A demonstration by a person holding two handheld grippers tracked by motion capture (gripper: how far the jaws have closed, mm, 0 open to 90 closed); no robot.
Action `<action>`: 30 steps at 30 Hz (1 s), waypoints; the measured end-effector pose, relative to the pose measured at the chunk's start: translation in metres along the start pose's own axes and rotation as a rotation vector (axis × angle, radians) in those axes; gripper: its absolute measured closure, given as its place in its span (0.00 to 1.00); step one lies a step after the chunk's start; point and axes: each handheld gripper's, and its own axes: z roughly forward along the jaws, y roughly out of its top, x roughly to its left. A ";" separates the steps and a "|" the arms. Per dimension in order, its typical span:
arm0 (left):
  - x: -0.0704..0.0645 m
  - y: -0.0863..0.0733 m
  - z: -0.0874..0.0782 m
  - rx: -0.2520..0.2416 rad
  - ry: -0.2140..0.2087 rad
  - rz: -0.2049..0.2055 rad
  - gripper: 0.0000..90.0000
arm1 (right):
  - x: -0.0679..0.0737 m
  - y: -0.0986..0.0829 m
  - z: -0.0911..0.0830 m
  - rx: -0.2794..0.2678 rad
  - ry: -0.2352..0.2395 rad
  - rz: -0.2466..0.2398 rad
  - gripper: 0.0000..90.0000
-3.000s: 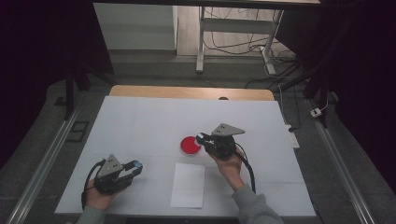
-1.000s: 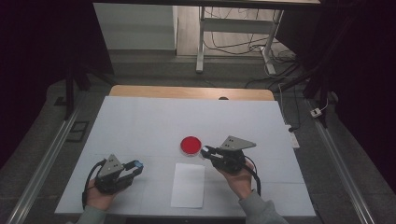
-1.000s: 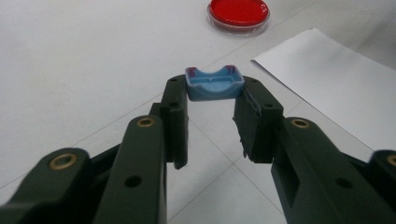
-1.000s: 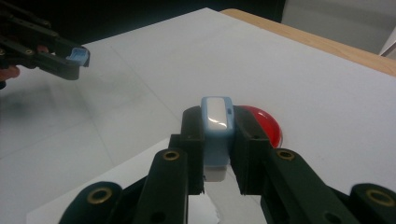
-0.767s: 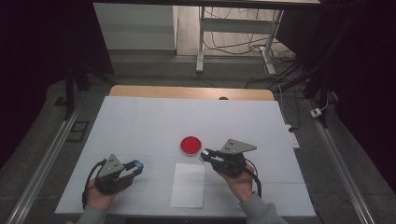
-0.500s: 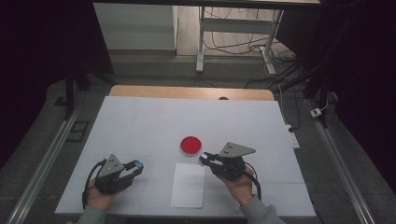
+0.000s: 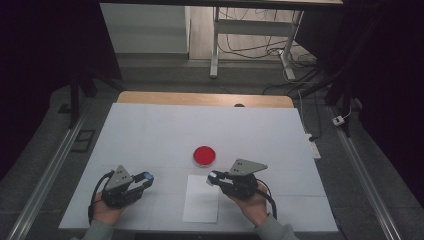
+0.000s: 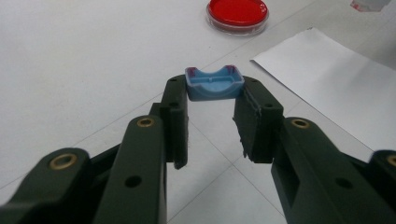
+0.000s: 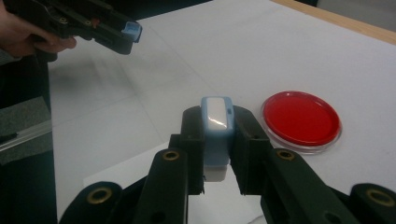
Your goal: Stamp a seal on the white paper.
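Note:
My left gripper [image 7: 146,176] rests at the front left of the white table, shut on a small blue cap [image 8: 214,83] that shows hollow side up between its tips. My right gripper [image 7: 214,176] hovers at the far right corner of a white paper sheet [image 7: 201,204], shut on a small blue-and-white block [image 9: 216,126]. A red round dish [image 7: 204,155] sits just beyond the sheet, apart from both grippers. In the right gripper view the dish [image 9: 300,119] lies right of the jaws, and the left gripper [image 9: 126,35] shows at upper left with the cap [image 9: 132,31].
The table top [image 7: 150,130] is covered in white, with a wooden strip [image 7: 200,98] along its far edge. Metal rails [image 7: 55,160] run along the floor on both sides. A desk frame and cables [image 7: 250,45] stand beyond the table.
My right gripper has drawn back from beside the red dish toward the person, ending over the paper's far corner with the block still in it. The left gripper has stayed put.

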 end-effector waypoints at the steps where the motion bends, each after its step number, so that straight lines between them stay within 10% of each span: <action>1: 0.000 0.000 0.000 0.000 0.000 0.000 0.73 | 0.001 0.000 0.001 0.006 0.004 -0.005 0.84; 30: 0.000 0.000 0.000 0.001 -0.001 0.000 0.73 | 0.019 -0.014 0.028 0.109 0.052 -0.059 0.84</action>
